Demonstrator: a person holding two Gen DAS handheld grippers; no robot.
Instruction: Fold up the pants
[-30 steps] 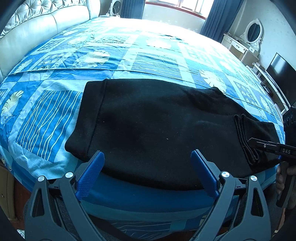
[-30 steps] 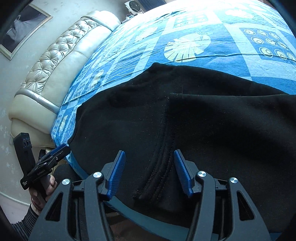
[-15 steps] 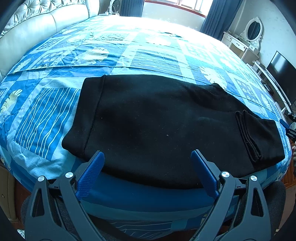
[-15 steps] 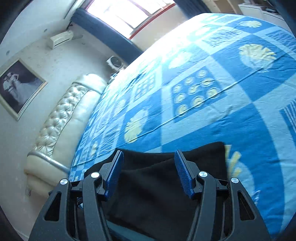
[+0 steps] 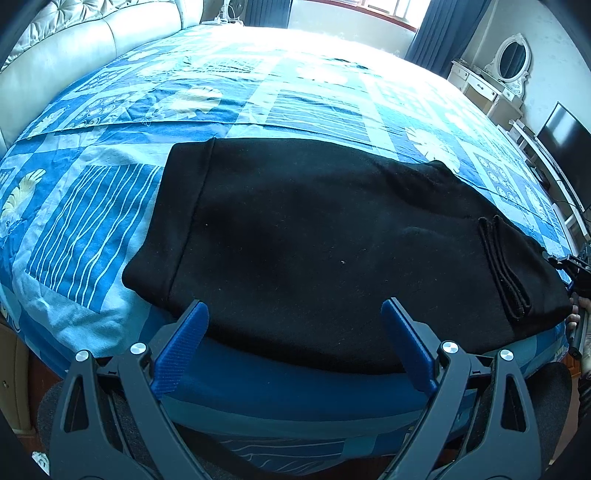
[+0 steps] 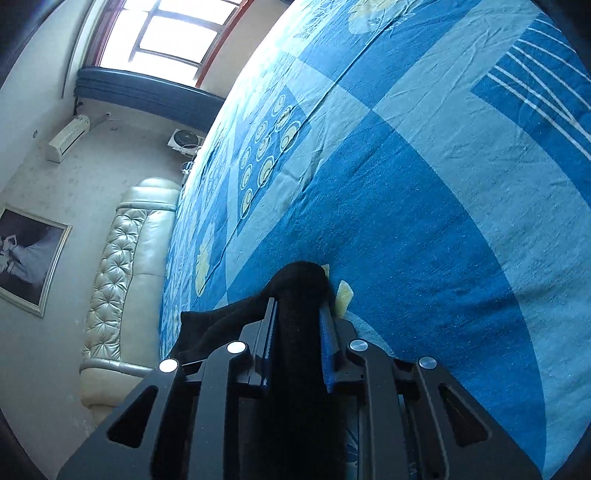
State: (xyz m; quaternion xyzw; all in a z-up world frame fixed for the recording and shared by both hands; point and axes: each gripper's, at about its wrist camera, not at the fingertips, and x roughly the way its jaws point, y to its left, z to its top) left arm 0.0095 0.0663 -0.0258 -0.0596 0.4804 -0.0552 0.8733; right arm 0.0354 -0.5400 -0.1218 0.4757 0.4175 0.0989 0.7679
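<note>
The black pants (image 5: pixel 317 236) lie folded on the blue patterned bed (image 5: pixel 258 96), waistband to the left and hem cuffs (image 5: pixel 502 273) to the right. My left gripper (image 5: pixel 295 350) is open and empty, hovering at the near bed edge just short of the cloth. My right gripper (image 6: pixel 297 325) is shut on the black pants fabric (image 6: pixel 299 295), which bulges out between the blue pads. It also shows in the left wrist view (image 5: pixel 576 266), at the pants' right end.
A cream tufted headboard (image 6: pixel 122 280) runs along the bed's left side. A white dresser with an oval mirror (image 5: pixel 506 70) and a dark TV (image 5: pixel 565 133) stand at the right. A window with blue curtains (image 5: pixel 439 26) is at the far end.
My right gripper has closed on the right end of the pants and tilted its view upward. My left gripper has stayed open in place.
</note>
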